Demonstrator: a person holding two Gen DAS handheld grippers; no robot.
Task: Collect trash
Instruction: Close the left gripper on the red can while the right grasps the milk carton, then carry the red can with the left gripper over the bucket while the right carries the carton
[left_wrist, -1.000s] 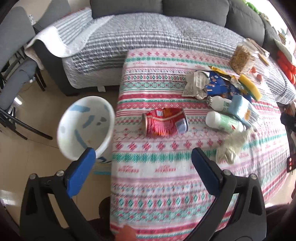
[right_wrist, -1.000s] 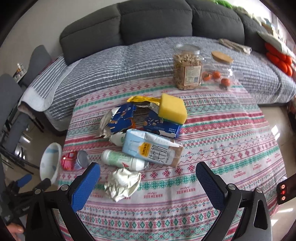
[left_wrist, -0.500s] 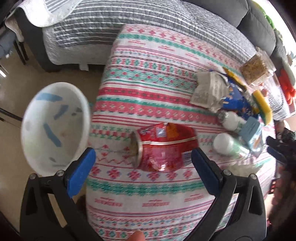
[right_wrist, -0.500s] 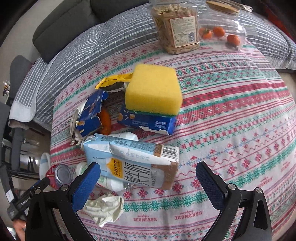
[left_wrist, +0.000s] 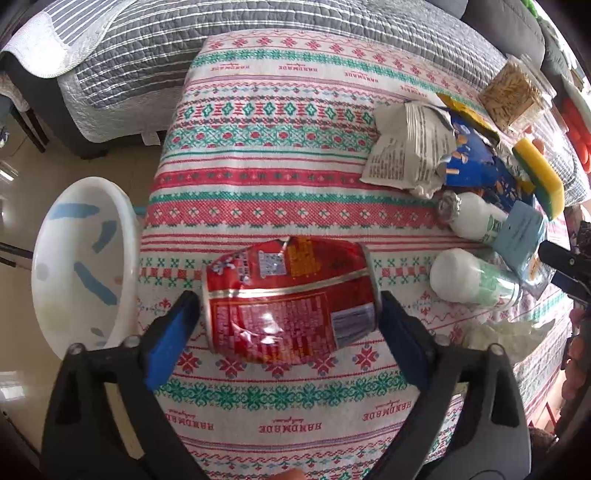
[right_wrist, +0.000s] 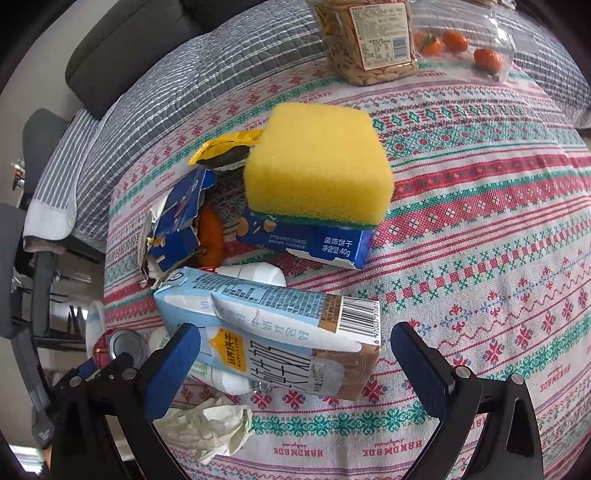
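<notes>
**Over the patterned cloth, both grippers close in on the litter**

On the near side of the surface (left_wrist: 258, 122), the left gripper (left_wrist: 290, 314) has come down around a dented red drink can (left_wrist: 291, 299) lying on its side. Its blue fingers (left_wrist: 173, 332) have just been closing and now bracket the can's two ends; whether the pads already press I cannot tell, so I count them as spread. A white bin (left_wrist: 81, 266) waits on the floor just beside the surface edge, to the can's left.

Further along, the right gripper (right_wrist: 295, 358) hangs with fingers (right_wrist: 173, 365) spread wide on either side of a pale blue milk carton (right_wrist: 266, 332), which lies across a white bottle (right_wrist: 255, 273). A crumpled tissue (right_wrist: 207, 428) sits just in front, and a yellow sponge (right_wrist: 317, 162) rests on a blue biscuit box (right_wrist: 317, 243) behind.

To do this well, the left should squeeze the can end to end, centred so the dented wall does not skid out, then lift straight before swinging to the bin. The right should settle lower on the carton, since it sits on a round bottle and could roll.
</notes>
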